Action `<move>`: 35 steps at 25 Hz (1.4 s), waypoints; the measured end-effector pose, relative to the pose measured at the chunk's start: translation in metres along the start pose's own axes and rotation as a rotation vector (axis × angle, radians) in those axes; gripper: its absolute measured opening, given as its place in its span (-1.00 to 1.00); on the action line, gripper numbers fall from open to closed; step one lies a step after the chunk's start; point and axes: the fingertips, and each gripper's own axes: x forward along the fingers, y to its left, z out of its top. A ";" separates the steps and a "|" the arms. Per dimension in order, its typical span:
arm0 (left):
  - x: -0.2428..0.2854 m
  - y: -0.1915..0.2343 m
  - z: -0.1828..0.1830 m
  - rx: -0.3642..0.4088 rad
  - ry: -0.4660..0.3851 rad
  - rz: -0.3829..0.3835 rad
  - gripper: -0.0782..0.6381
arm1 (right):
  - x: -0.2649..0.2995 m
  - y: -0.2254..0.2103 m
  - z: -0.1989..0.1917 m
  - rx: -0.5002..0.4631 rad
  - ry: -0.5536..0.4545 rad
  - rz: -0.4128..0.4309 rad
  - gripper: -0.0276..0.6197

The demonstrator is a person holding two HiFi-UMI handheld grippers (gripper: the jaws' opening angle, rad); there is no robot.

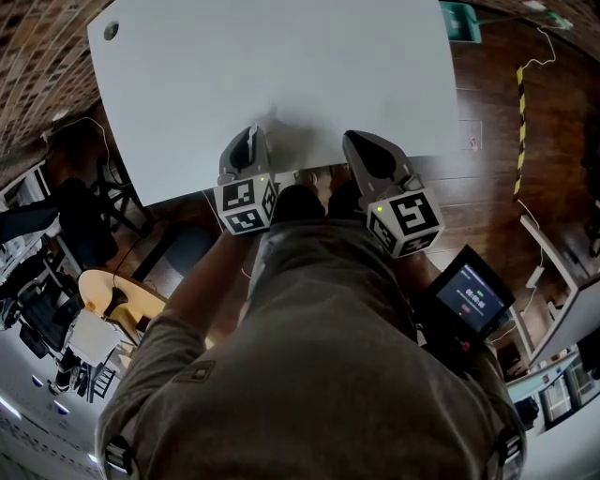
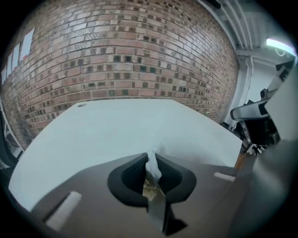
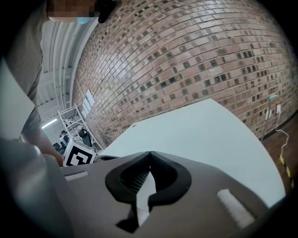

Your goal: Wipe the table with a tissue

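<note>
The white table [image 1: 281, 66] fills the upper half of the head view. Both grippers hover at its near edge, side by side. My left gripper [image 1: 251, 133] is shut on a small twisted piece of white tissue [image 2: 152, 166], which sticks up between the jaws in the left gripper view. The tissue is not clearly visible in the head view. My right gripper [image 1: 356, 142] is shut with nothing between its jaws [image 3: 150, 154]. The tabletop [image 2: 116, 125] stretches ahead of both grippers to a brick wall [image 3: 186, 56].
A round hole [image 1: 111, 30] marks the table's far left corner. A green bin [image 1: 461, 19] stands beyond the far right corner. A device with a lit screen [image 1: 473, 298] hangs at the person's right side. Chairs and a round stool [image 1: 112, 291] stand at the left.
</note>
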 end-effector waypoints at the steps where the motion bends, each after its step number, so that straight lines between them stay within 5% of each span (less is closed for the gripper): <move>1: 0.002 -0.003 0.001 0.005 0.002 -0.009 -0.71 | 0.000 -0.001 0.001 0.004 -0.004 -0.005 -0.88; 16: 0.027 -0.046 0.008 0.078 0.032 -0.134 -0.71 | -0.005 -0.020 0.005 0.034 -0.045 -0.064 -0.88; 35: -0.029 0.075 -0.008 -0.030 0.033 0.122 -0.71 | 0.026 0.042 0.017 -0.057 0.018 0.083 -0.88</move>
